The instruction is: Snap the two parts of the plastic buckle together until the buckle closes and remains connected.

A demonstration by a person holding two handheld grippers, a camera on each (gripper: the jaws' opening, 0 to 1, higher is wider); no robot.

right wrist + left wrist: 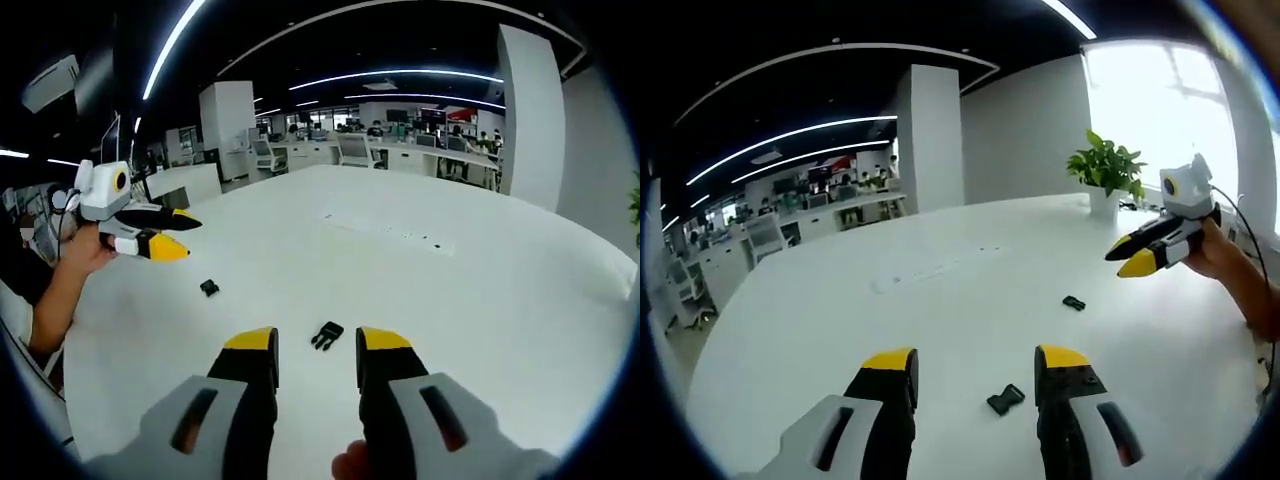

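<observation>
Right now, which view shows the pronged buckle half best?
The right gripper view: the pronged buckle half lies near, between the tongs, prongs visible. The left gripper view shows it small and farther off, its shape unclear.

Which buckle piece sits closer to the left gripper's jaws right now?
The larger buckle piece, lying on the white table just ahead between the left gripper's open jaws. The smaller piece lies farther out.

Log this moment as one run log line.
left gripper: open, empty | right gripper: open, empty | buckle halves: apart on white table | stage: pre-grasp
</observation>
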